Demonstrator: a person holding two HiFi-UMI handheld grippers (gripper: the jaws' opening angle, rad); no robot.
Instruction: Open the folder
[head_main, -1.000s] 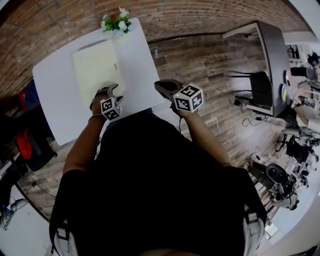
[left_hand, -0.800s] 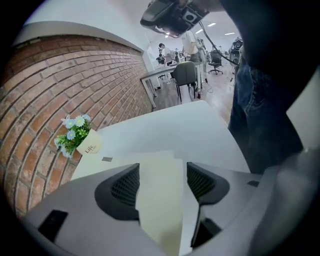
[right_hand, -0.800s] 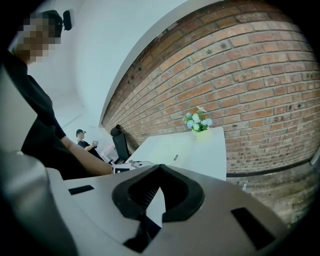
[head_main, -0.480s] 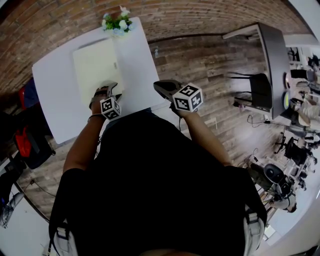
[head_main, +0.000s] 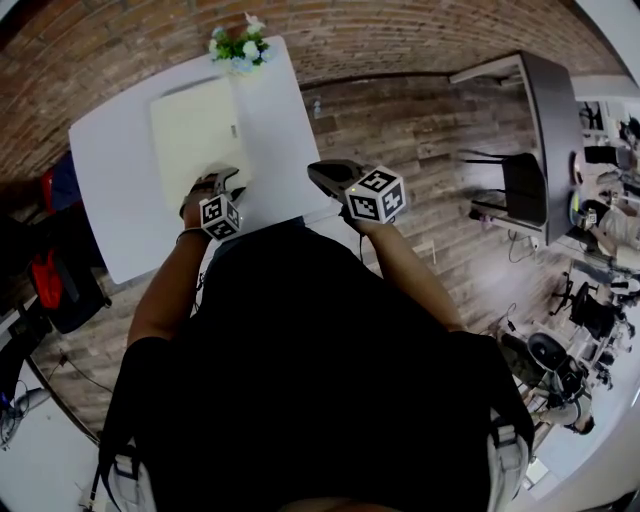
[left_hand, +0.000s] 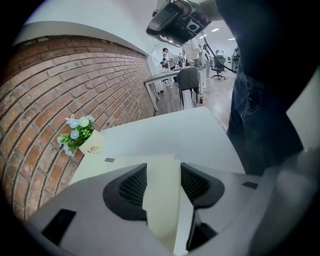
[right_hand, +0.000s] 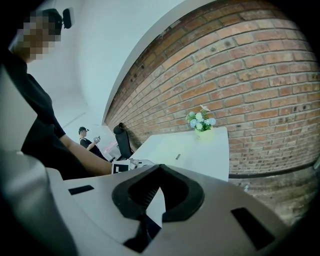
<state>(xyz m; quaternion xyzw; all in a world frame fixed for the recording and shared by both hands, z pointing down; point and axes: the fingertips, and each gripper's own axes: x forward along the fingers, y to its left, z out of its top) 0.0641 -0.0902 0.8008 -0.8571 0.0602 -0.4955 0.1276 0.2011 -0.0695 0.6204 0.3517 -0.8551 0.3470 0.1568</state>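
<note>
A pale cream folder lies closed on the white table. My left gripper sits at the folder's near edge, pointing steeply down. In the left gripper view the folder's cover runs up between the two dark pads, and the left gripper is closing around it, its jaws still well apart. My right gripper hovers off the table's right corner, away from the folder. Its tips meet in the right gripper view, so the right gripper is shut with nothing in it.
A small pot of blue and white flowers stands at the table's far edge against the brick wall. A desk and a chair stand on the wooden floor to the right. Dark bags lie left of the table.
</note>
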